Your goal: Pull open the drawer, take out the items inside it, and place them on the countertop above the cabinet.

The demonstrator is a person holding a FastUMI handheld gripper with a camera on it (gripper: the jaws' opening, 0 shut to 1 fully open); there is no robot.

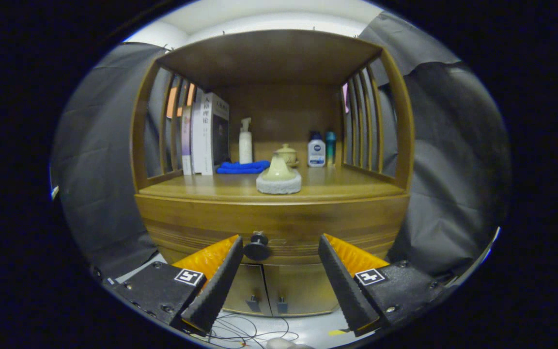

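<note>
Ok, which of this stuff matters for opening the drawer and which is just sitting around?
For the job: drawer, its knob, countertop, the open hand-held gripper with the knob beside one finger.

Lying about: books, pump bottle, blue cloth, lidded jar, two small bottles, pale object on a pad.

Cam on claw (pixel 279 249), faces cabinet (pixel 271 223) front, near, level w/ drawer knob (pixel 257 247)

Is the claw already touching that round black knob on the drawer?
Cannot tell. In the gripper view the open claw frames the knob, which sits right beside one finger's tip; no plain gap or contact shows there. The other finger is well clear.
</note>
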